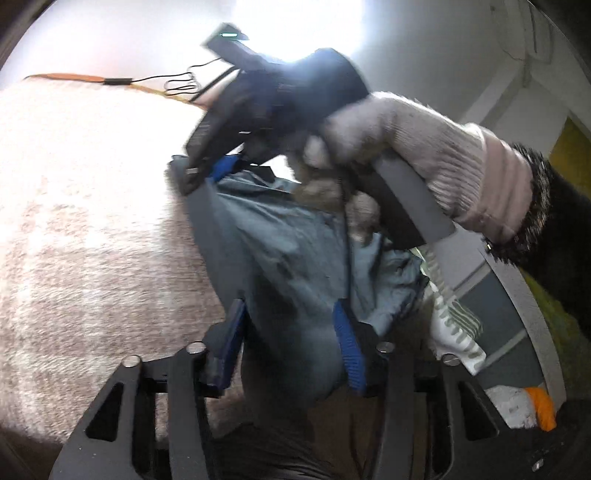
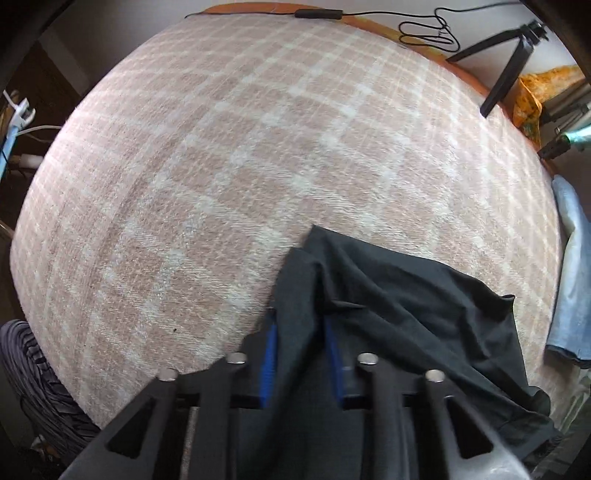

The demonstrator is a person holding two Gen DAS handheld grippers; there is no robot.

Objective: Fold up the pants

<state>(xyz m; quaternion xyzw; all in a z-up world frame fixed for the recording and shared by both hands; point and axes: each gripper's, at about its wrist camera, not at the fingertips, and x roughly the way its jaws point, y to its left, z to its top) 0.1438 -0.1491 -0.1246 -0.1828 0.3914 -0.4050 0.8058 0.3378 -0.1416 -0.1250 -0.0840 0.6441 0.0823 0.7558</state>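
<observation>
1. Pants (image 2: 388, 295), dark in the right wrist view and grey-blue in the left wrist view, lie partly on the pink-and-white checked blanket (image 2: 221, 166) near its lower right edge; their lower part runs out of the picture behind the gripper frame, so their full shape cannot be made out.
2. Right gripper (image 2: 301, 354) points down at the blanket, its blue pads (image 2: 269, 363) pinching a fold of the dark cloth that rises between them.
3. Left gripper (image 1: 291, 339) has the cloth bunched between its blue pads; the right pad touches the cloth, but whether the left pad presses on it is hard to tell, as the cloth covers the gap.
4. In the left wrist view the gloved hand (image 1: 417, 155) and the other gripper are blurred and cover much of the pants; bright window light washes out the background.
5. A black cable (image 2: 424, 27) lies by the blanket's far edge, a black tripod (image 2: 513, 59) stands at the right, and a pale blue cloth (image 2: 572, 277) is cut off at the right edge.
6. No brand, label or writing can be read anywhere.
</observation>
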